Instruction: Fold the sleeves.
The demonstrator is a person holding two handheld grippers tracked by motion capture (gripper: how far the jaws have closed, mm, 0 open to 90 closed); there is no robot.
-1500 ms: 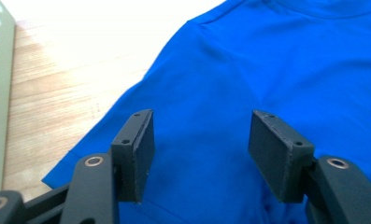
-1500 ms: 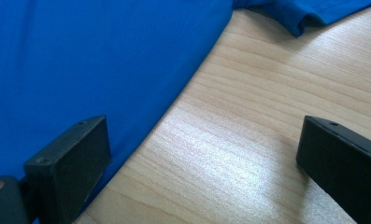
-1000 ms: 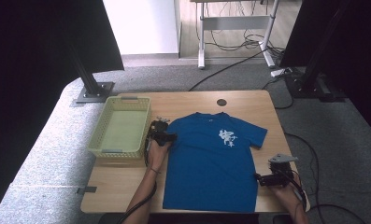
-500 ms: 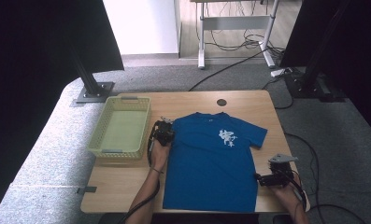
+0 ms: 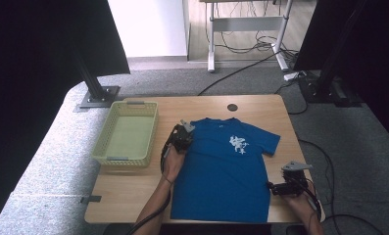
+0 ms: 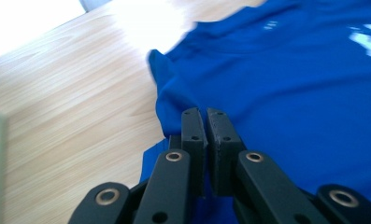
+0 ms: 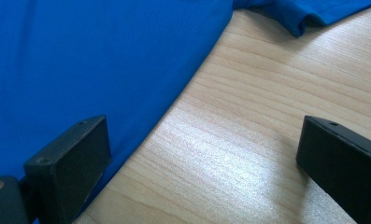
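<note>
I see a blue T-shirt (image 5: 221,166) lying flat on the wooden worktop (image 5: 133,191). It is spread out in the middle, with its neck at the far side and its bottom edge at the near side. It has a small white picture (image 5: 237,143) on the chest. The right sleeve sticks out flat to the right. The left sleeve (image 6: 174,93) looks bunched up and folded in a bit. The rest of the cloth is smooth.

My left tongs (image 5: 182,134) are at the left sleeve, close to the shoulder. In the left gripper view the two black jaws are pressed together, and they pinch a fold of the blue cloth there.

My right tongs (image 5: 274,188) are at the near right of the shirt, by its side edge. In the right gripper view the jaws are spread wide. One jaw sits over the blue cloth and the other over the bare wood. The shirt's edge runs between them.

A yellow basket (image 5: 104,155) sits on the left of the worktop, just beside the shirt.
</note>
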